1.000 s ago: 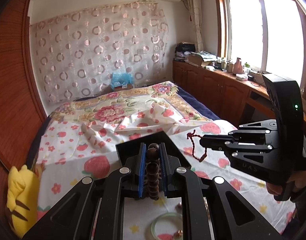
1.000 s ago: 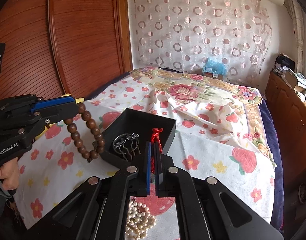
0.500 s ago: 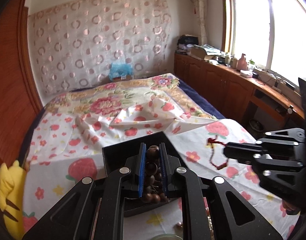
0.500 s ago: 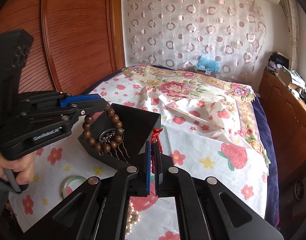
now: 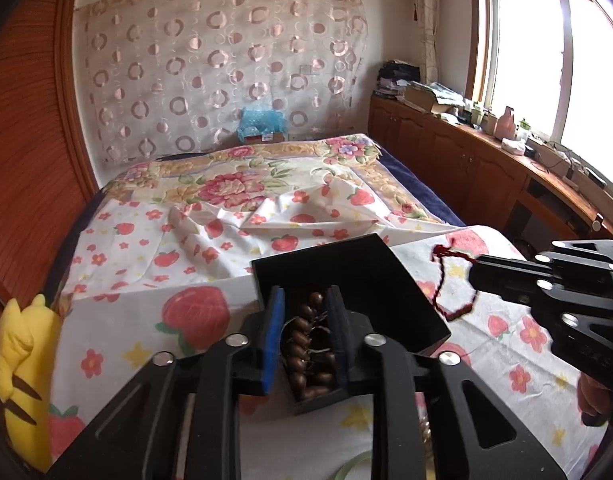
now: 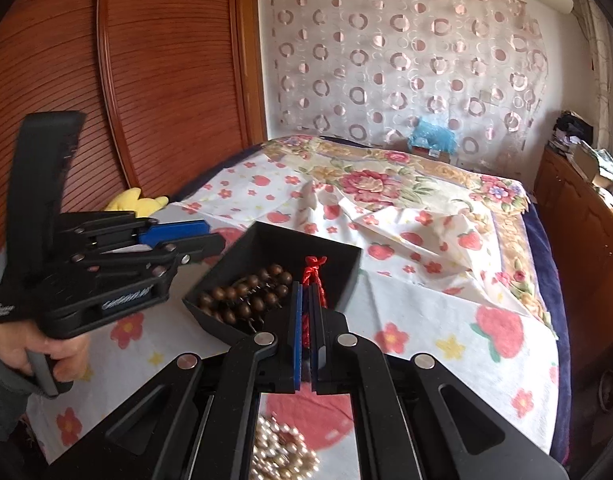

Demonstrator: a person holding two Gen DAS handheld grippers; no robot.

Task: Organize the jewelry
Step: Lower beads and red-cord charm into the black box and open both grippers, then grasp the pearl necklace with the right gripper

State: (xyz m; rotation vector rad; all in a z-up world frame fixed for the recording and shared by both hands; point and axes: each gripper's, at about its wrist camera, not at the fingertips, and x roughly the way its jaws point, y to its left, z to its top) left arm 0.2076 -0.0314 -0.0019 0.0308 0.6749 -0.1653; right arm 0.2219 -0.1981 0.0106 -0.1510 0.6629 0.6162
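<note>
A black open box sits on the flowered bedsheet. A brown wooden bead bracelet lies inside it, over a dark hair comb. My left gripper is open just above the box, with the beads between its fingers but loose; it also shows in the right wrist view. My right gripper is shut on a red cord bracelet and holds it at the box's near right edge; the cord hangs from its tip in the left wrist view.
A pearl necklace lies on the sheet under my right gripper. A green bangle's rim shows at the bottom. A yellow plush toy lies at the bed's left edge. Wooden cabinets line the right wall.
My left gripper lowered the bead bracelet into the box and opened, letting it go. My right gripper, still shut on the red cord, has moved closer to the box.
</note>
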